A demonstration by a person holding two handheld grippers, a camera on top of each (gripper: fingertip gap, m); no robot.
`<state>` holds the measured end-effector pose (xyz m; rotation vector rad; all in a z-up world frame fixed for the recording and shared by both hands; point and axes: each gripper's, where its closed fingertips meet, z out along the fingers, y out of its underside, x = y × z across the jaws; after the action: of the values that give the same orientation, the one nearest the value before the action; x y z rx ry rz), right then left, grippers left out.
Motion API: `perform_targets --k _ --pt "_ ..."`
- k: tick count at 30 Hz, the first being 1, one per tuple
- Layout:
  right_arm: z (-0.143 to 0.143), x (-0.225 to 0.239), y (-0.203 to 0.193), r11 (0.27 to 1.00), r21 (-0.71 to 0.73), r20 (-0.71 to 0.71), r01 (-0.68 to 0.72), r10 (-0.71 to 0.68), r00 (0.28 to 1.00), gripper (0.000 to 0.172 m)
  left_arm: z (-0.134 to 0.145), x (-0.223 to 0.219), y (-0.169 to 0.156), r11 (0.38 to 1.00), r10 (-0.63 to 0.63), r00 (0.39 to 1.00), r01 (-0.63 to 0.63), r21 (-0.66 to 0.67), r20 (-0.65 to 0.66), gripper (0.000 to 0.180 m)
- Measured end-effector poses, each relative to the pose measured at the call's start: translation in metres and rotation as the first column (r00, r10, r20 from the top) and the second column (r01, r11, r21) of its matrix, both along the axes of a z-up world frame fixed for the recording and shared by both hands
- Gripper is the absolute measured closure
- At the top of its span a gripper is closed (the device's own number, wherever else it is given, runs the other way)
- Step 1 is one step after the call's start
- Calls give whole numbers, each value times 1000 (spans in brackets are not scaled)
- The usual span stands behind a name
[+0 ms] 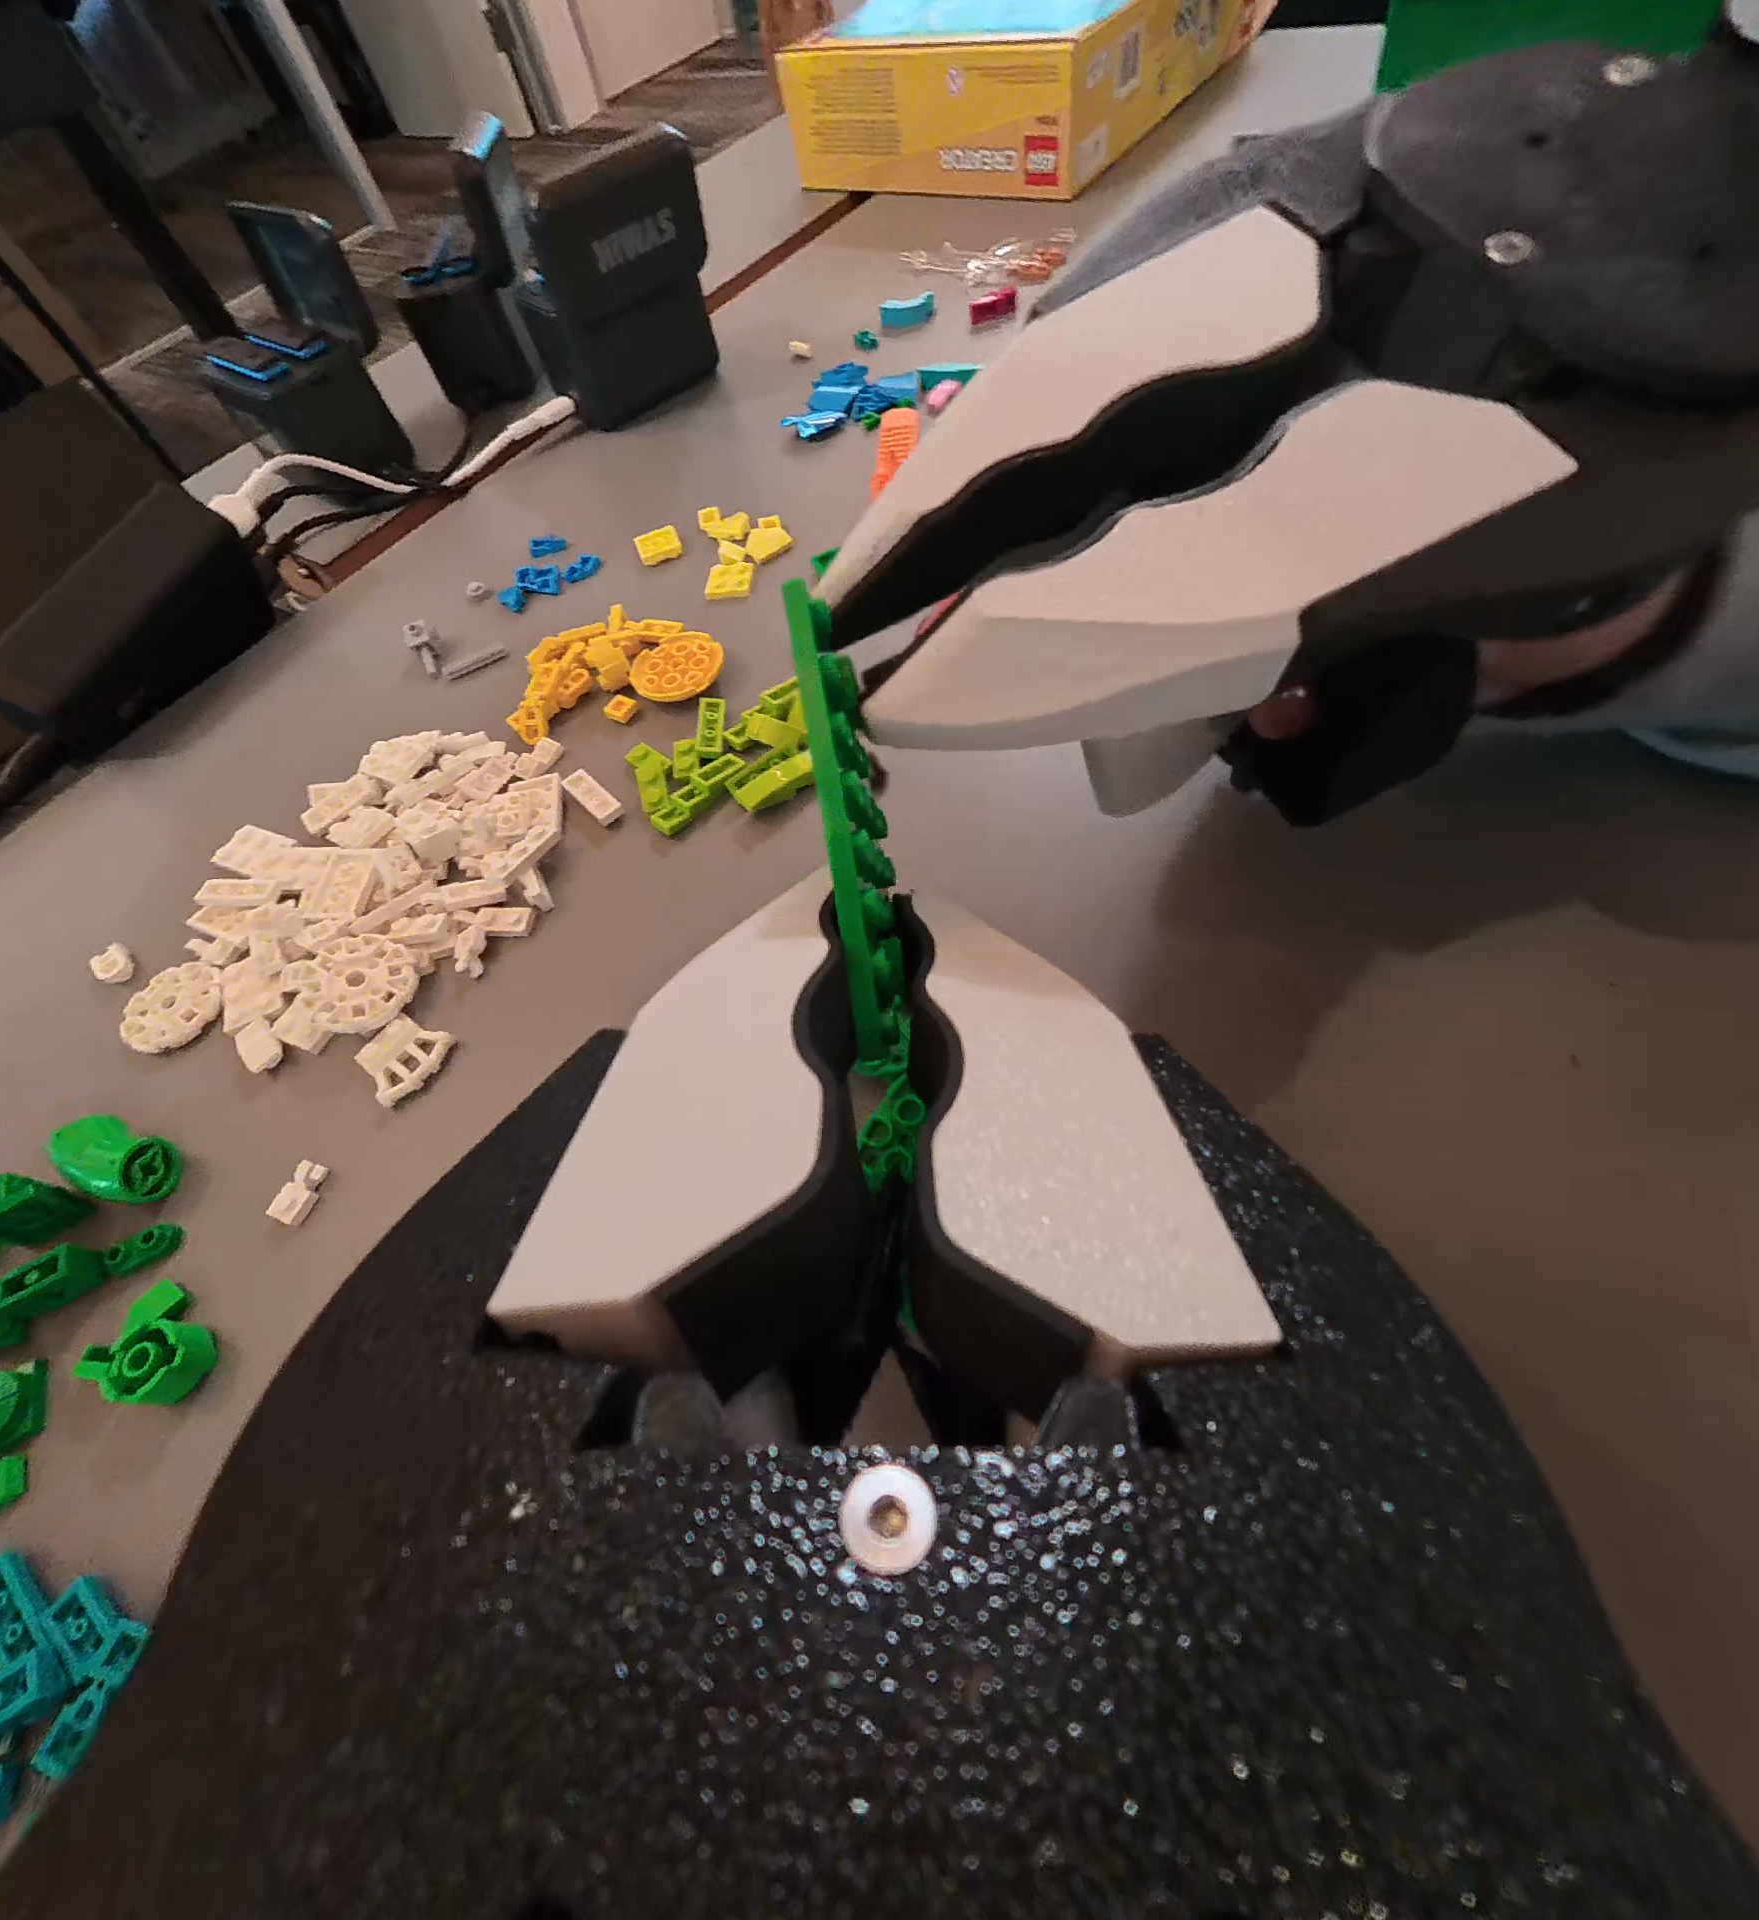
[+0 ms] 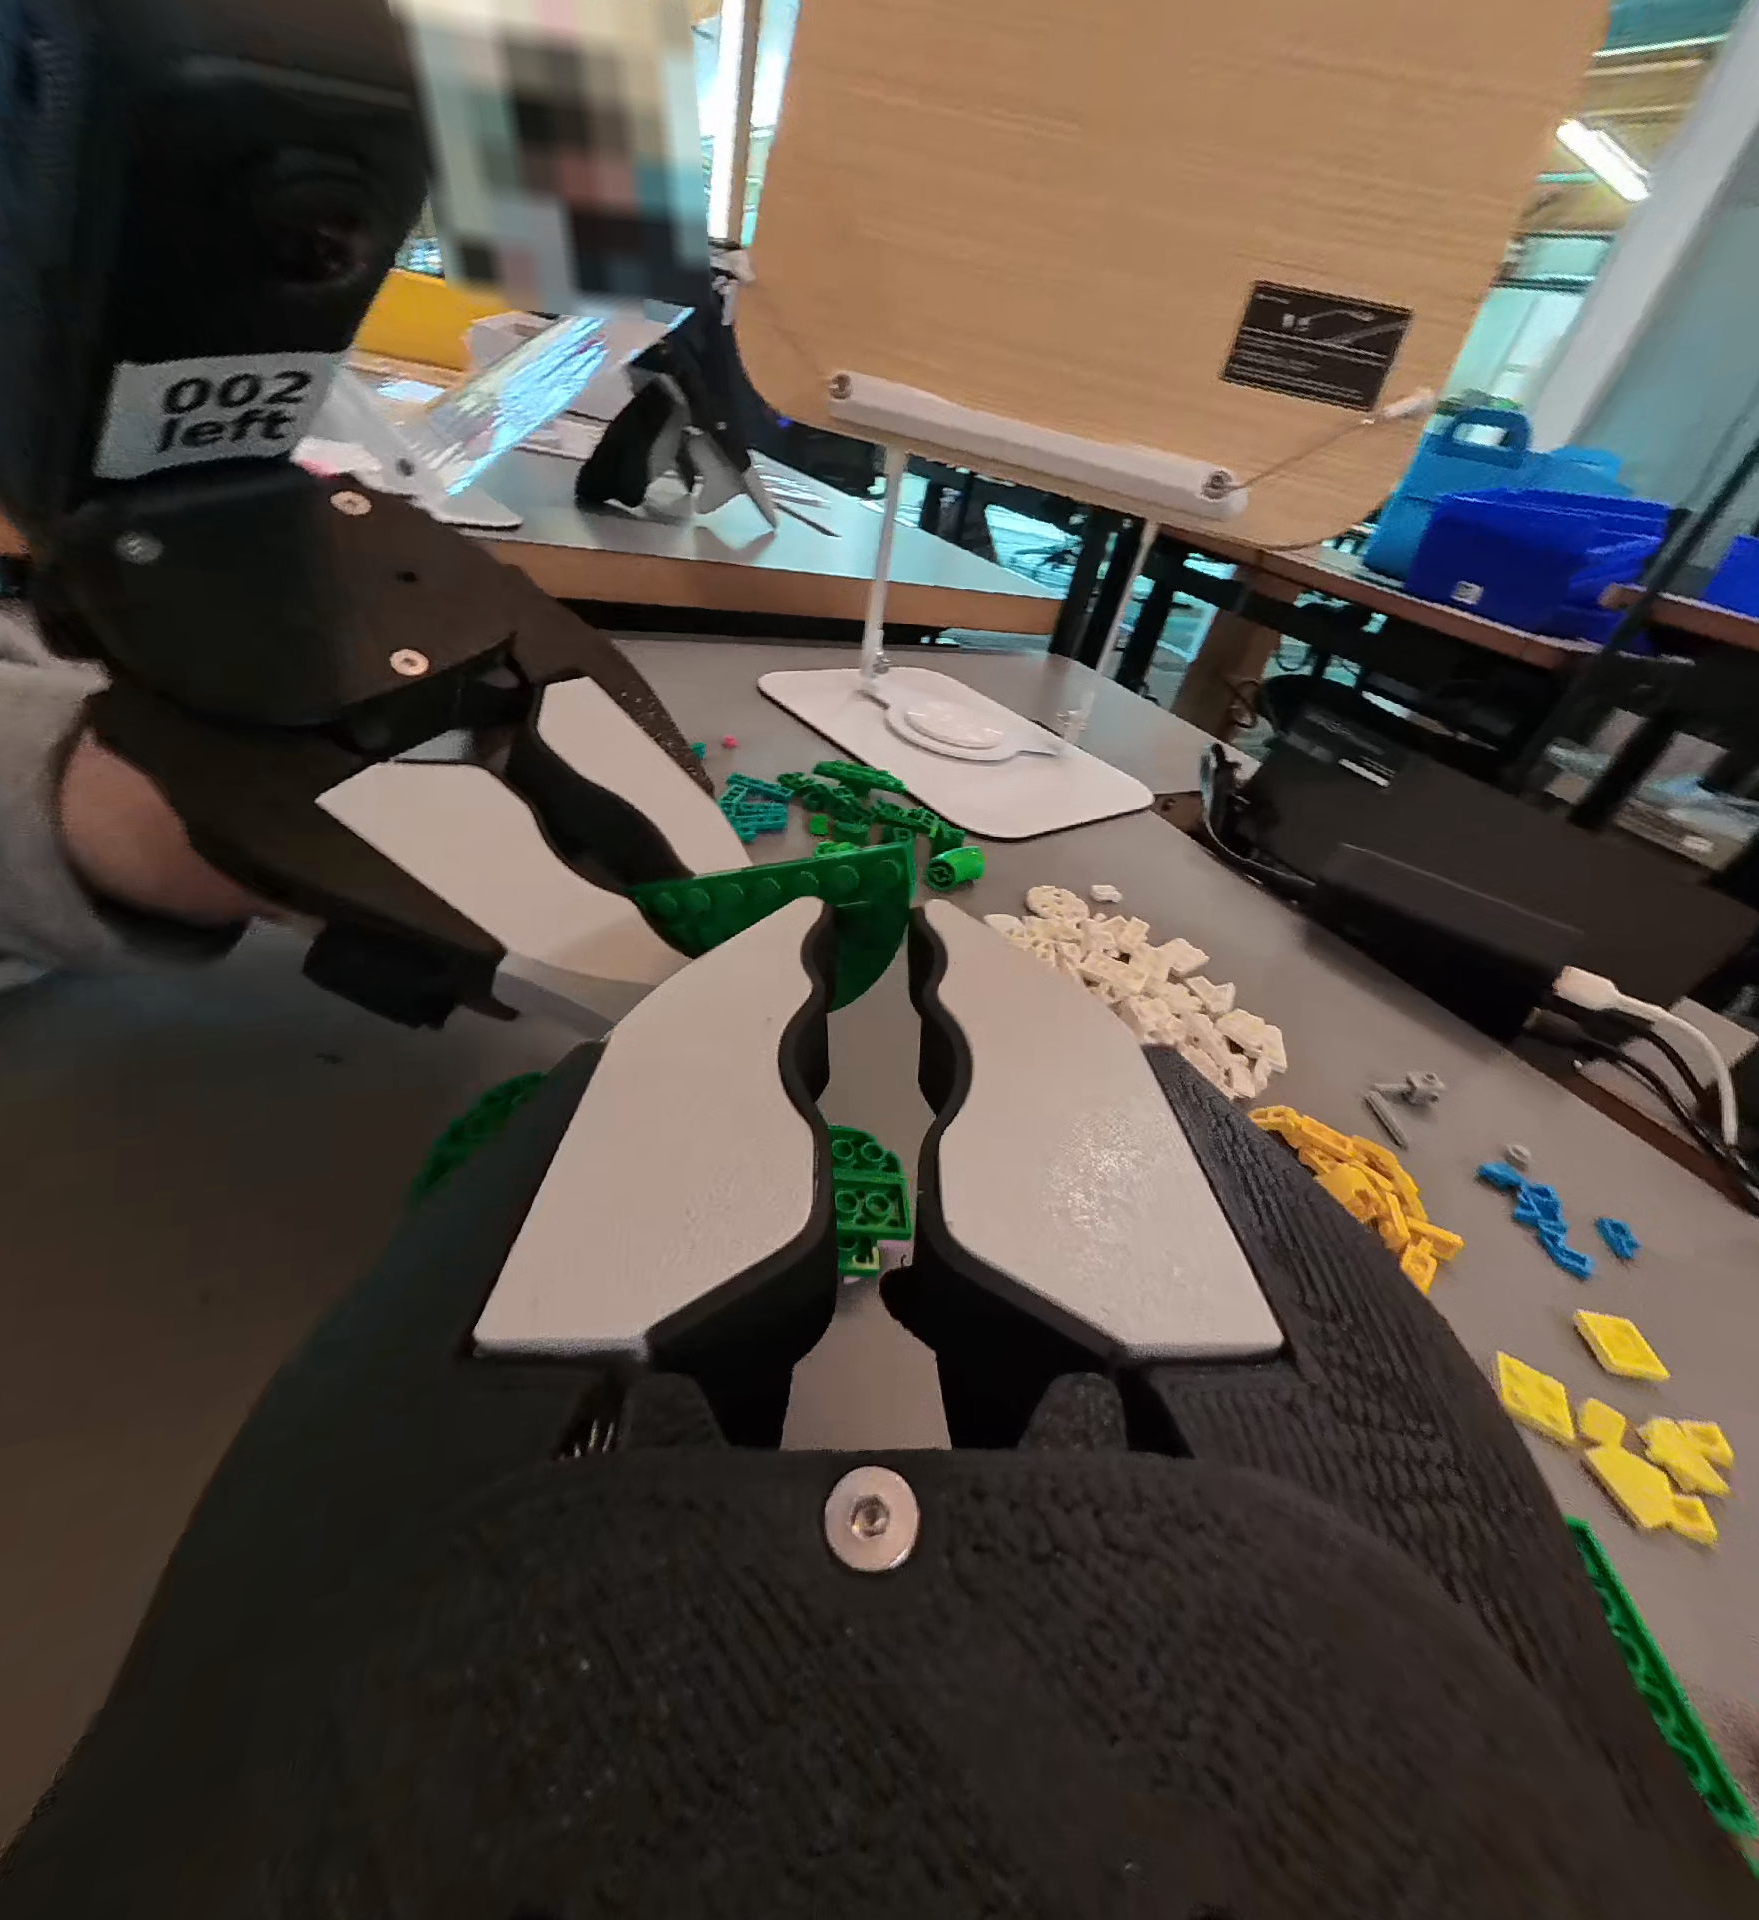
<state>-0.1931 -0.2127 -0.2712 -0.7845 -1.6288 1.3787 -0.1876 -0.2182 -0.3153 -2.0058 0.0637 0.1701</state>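
Observation:
My left gripper (image 1: 870, 904) is shut on a green studded plate (image 1: 833, 790), which stands on edge above the grey table (image 1: 1270, 1039). In the right wrist view the left gripper (image 2: 688, 873) comes in from the left with the same plate (image 2: 781, 883). My right gripper (image 2: 870, 920) is open. Its fingertips (image 2: 813, 935) are at the plate's rounded end, with a gap beside the right pad. In the left wrist view the right gripper (image 1: 849, 660) comes from the upper right, and its tips touch the plate's studded side near the top.
Sorted brick piles lie to the left: white (image 1: 355, 914), orange-yellow (image 1: 605, 665), lime (image 1: 719, 758), green (image 1: 44, 1299) and teal (image 1: 2, 1683). A yellow box (image 1: 958, 104) and black chargers (image 1: 605, 281) stand at the back. A green assembly (image 2: 870, 1195) lies under my right gripper. A white stand base (image 2: 1010, 769) is beyond. Some 4 cm of space lies between my two pairs of fingers.

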Motion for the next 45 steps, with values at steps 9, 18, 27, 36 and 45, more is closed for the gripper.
perform_targets --k 9,18,27,36,45 --pt "8 -3 -1 983 -147 19 106 -105 994 166 8 -6 3 995 95 982 -88 50 -161 174" --pt "12 -3 -1 975 -37 -58 220 -222 973 169 13 -6 3 991 124 963 -106 88 -239 174" --pt "9 -8 16 970 -61 17 237 -237 971 136 10 -10 2 991 122 969 -107 81 -214 175" --pt "14 -1 1 985 -2 -74 170 -169 983 158 13 -2 1 994 66 974 -46 97 -216 174" --pt "18 4 -2 995 -92 -37 35 -39 999 157 19 6 1 990 -2 980 30 137 -200 174"
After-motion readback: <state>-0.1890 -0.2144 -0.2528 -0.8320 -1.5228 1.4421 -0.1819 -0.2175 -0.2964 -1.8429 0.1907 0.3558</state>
